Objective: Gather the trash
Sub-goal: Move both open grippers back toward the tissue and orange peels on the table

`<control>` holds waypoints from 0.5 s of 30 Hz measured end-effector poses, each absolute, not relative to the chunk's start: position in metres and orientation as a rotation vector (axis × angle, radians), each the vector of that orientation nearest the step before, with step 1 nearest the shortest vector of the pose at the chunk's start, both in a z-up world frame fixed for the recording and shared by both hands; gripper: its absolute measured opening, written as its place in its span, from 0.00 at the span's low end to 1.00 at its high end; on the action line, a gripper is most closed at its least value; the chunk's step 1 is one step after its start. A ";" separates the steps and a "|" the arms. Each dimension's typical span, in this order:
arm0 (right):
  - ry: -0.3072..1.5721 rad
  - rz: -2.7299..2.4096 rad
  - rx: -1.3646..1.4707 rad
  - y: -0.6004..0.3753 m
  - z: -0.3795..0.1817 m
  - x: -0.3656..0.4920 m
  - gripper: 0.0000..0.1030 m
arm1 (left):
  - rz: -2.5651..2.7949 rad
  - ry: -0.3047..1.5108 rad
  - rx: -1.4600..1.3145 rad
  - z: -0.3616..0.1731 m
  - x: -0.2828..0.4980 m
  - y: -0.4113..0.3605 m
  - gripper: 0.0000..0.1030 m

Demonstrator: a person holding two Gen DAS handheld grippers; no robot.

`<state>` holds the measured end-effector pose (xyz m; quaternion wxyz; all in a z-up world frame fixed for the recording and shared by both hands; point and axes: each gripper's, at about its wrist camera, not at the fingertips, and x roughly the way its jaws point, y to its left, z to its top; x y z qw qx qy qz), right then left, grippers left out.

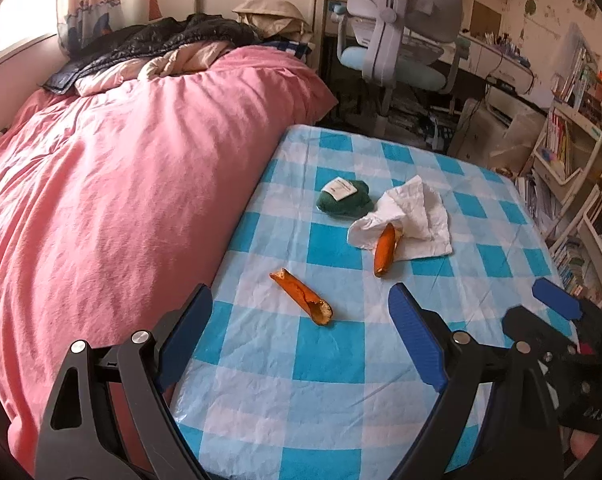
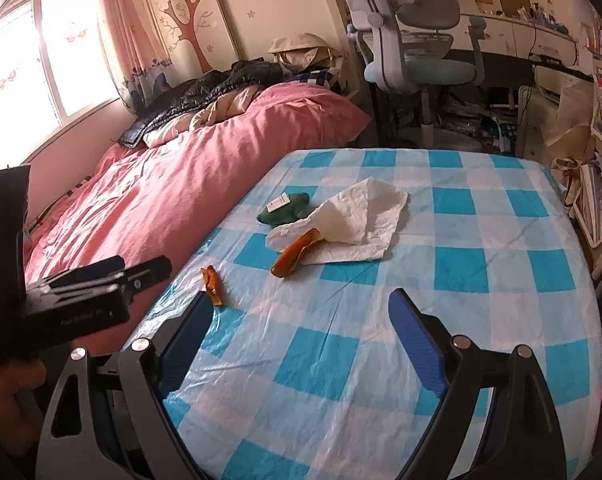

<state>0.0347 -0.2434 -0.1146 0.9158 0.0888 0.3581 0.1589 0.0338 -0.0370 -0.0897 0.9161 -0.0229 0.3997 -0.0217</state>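
Blue-padded left tool (image 1: 301,332) wide open, empty

Two orange peel pieces (image 1: 303,297) (image 1: 385,250) lie apart on the checked cloth. One touches a crumpled white tissue (image 1: 413,216). A green packet (image 1: 343,198) lies just beside.

worktop (image 1: 341,360) under and ahead of both pairs of fingers. left view: near peel (image 1: 303,298) between the fingers (image 1: 185,328), just ahead of the tips; far peel (image 1: 385,250) further ahead toward the right finger, its far end on the tissue (image 1: 413,216); pouch (image 1: 343,196) behind, touching tissue's left edge. right view: near peel (image 2: 213,286) at the left finger (image 2: 187,336) tip, rest ahead between the fingers. bed (image 1: 121,184) left of worktop, chair (image 1: 401,28) beyond its far edge
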 end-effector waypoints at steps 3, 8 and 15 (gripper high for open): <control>0.741 0.327 0.185 -0.243 -0.116 0.043 0.83 | -0.048 0.833 -0.034 -0.093 0.040 -0.040 0.83; 0.745 0.323 0.200 -0.244 -0.118 0.058 0.83 | -0.050 0.864 -0.027 -0.101 0.050 -0.042 0.83; 0.763 0.312 0.225 -0.248 -0.124 0.083 0.83 | -0.054 0.907 -0.019 -0.112 0.067 -0.044 0.83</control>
